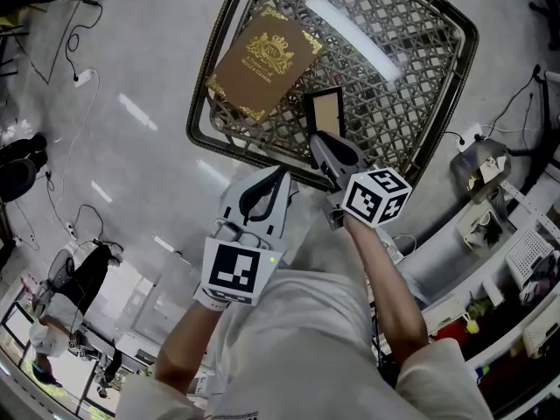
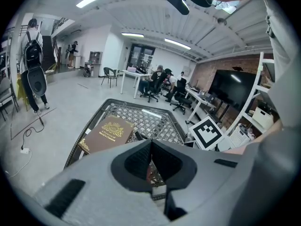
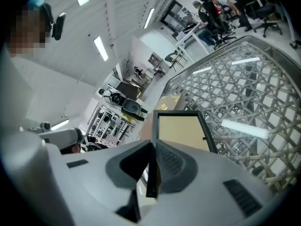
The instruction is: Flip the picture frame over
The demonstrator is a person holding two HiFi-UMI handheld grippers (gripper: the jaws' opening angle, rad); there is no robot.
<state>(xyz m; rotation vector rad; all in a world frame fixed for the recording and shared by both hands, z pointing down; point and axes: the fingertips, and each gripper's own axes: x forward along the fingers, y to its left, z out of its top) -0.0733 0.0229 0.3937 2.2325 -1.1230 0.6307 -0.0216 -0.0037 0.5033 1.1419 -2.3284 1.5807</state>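
A small black picture frame with a tan panel facing up is over the near part of the lattice table. My right gripper is shut on its near edge; in the right gripper view the frame runs away from the closed jaws of the right gripper at a tilt. Whether its far edge rests on the table is unclear. My left gripper hangs just off the table's near rim, shut with nothing in it. From the left gripper view, the left gripper points at the table.
A brown book with gold ornament lies on the table's left part, close to the frame. Cables trail over the floor at left. Shelves and desks with clutter stand at right. People and office chairs are far behind the table.
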